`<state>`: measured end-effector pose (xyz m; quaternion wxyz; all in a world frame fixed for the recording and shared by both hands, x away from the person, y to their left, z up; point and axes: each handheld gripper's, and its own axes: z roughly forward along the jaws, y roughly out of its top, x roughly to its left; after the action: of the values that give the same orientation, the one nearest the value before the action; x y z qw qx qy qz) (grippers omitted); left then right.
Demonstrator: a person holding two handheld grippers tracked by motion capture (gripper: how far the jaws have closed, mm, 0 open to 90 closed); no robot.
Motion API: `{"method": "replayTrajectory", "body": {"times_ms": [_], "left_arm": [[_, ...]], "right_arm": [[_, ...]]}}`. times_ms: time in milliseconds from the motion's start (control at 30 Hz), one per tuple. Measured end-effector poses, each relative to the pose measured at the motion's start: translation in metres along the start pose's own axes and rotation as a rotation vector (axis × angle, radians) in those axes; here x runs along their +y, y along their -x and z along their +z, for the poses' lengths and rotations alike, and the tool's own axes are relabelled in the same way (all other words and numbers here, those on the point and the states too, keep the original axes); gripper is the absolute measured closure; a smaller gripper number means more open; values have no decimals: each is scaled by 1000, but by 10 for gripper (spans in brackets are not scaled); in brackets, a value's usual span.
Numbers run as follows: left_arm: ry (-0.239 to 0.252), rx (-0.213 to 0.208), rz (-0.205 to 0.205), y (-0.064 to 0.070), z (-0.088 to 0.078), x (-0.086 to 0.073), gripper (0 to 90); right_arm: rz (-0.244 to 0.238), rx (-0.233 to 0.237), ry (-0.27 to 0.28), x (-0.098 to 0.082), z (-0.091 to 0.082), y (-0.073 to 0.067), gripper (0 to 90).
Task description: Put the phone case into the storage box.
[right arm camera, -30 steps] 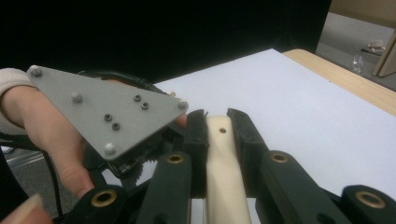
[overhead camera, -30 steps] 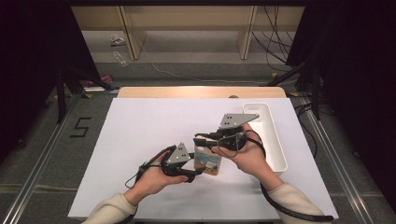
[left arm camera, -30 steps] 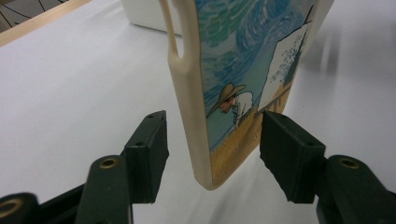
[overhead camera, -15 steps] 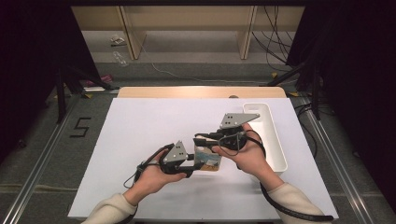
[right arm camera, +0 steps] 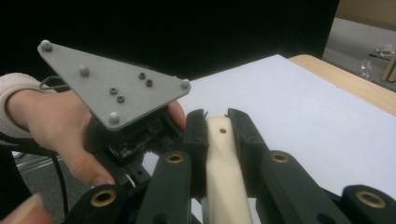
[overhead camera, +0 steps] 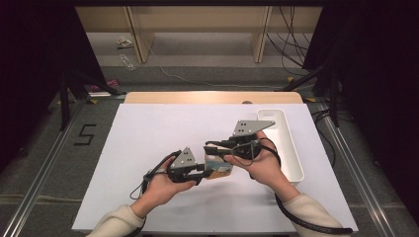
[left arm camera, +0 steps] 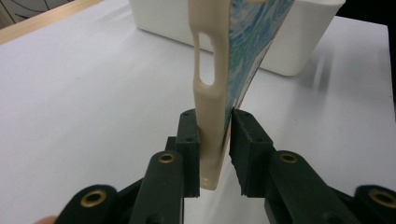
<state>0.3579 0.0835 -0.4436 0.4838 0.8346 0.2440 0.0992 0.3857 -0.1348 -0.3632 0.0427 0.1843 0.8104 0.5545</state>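
One white table (overhead camera: 148, 138), bare over most of its surface, wooden edge strip (overhead camera: 212, 97) along the far side at twelve o'clock. One long white bin (overhead camera: 292, 153) at three o'clock, lying along the right edge, just beside the right hand. Broad open room from nine through twelve o'clock; tightest gap between right hand and bin wall. Two hands, two grippers, one held thing.

Between the grippers, just right of table centre toward five o'clock: one phone case (overhead camera: 217, 165), cream rim, blue-green patterned back, lifted off the table and held on edge. Left gripper (left arm camera: 215, 140) at the seven o'clock end, jaws just closing, pads now pressing the case's rim on one side and patterned back on the other. Right gripper (right arm camera: 217, 126) at the one o'clock end, clenched on the opposite cream edge. Side cut-out slot (left arm camera: 208, 63) in the rim above the left pads. White bin directly behind the case in the left gripper view.
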Motion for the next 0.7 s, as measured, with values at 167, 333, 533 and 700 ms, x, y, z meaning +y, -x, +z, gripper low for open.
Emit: {"method": "replayTrajectory", "body": {"times_ms": [167,333,533,700], "left_arm": [[-11,-1,-17,0,-2,1,743],[-16,1,-21,-1,-3,1,751],[-16,1,-18,-1,-4,2,762],[-17,-1,-18,-1,-5,2,769]], "right_arm": [[-4,4,5,-1,0,0,791],[-8,8,11,-1,1,0,787],[-16,13,18,-1,1,1,778],[-22,14,24,-1,1,2,754]]}}
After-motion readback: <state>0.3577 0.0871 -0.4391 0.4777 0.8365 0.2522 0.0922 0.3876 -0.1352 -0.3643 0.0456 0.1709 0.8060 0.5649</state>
